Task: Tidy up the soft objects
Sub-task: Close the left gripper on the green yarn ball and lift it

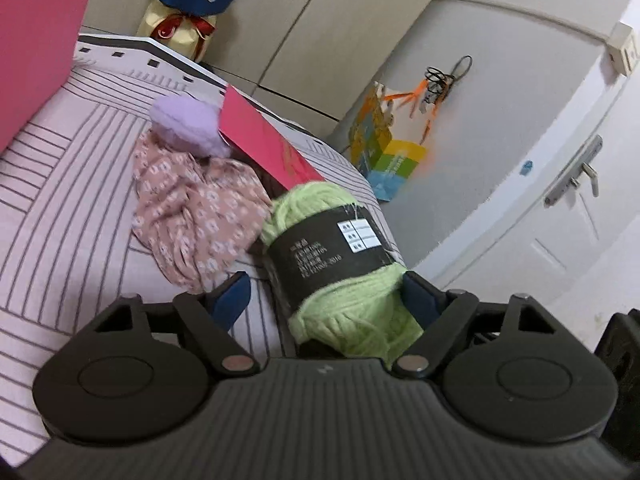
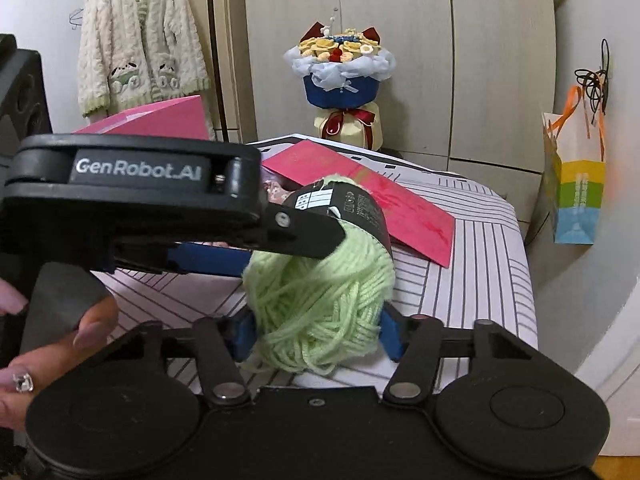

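A light green yarn skein [image 1: 336, 256] with a dark paper band is held above the striped table [image 1: 60, 208]. My left gripper [image 1: 324, 296] is open; its right finger touches the skein and its left finger stands apart. My right gripper [image 2: 316, 332] is shut on the near end of the green yarn skein [image 2: 320, 308]. The left gripper's body [image 2: 136, 196] crosses the right wrist view above the skein. A pink floral cloth [image 1: 196, 216] and a lilac fluffy ball [image 1: 188, 124] lie on the table beyond.
A pink box [image 1: 36, 44] stands at the left. A red envelope [image 1: 268, 140] lies behind the cloth. A bouquet [image 2: 344, 80] stands at the table's far edge before wardrobe doors. A paper bag [image 2: 576, 184] hangs on the right wall. A cardigan [image 2: 136, 40] hangs at left.
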